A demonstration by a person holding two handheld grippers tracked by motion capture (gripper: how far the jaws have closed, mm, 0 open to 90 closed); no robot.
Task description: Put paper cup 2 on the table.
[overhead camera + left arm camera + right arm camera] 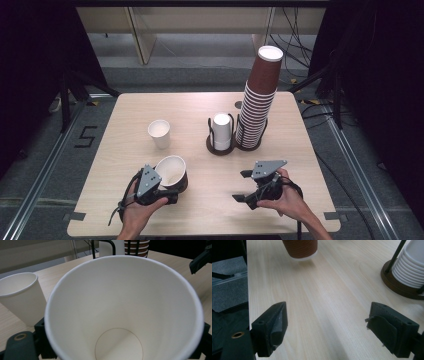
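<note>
Brown ribbed paper wrapped the outside of the cup [172, 174] that the left gripper [159, 189] held near the front left part of the pale wooden table [125, 115]. The cup sat tilted, its white mouth turned up and toward the person. In the left gripper view the cup's white interior [125, 307] lay between the black jaws, which pressed its sides low down on either hand, so the jaws were clenched on it. The person's left hand [134, 210] gripped that tool from the table's front edge.

A plain white cup [159, 133] stood upright on the table, just behind the held cup and apart from it; in the left gripper view it [21, 297] stood to the left.

Toward the middle of the table, nearer the back edge, a round dark holder [220, 145] carried a short stack of white cups [221, 130]. Just beside it to the right rose a tall stack of brown cups [257, 100], leaning slightly.

The right gripper [246, 186] was near the front right part of the table, held in the right hand [287, 197]. Its jaws stood released, wide apart, with bare wood between them in the right gripper view [325, 327]. There the brown cup's base [300, 249] lay well ahead of the jaws, and the holder's base [402, 286] sat to the right
</note>
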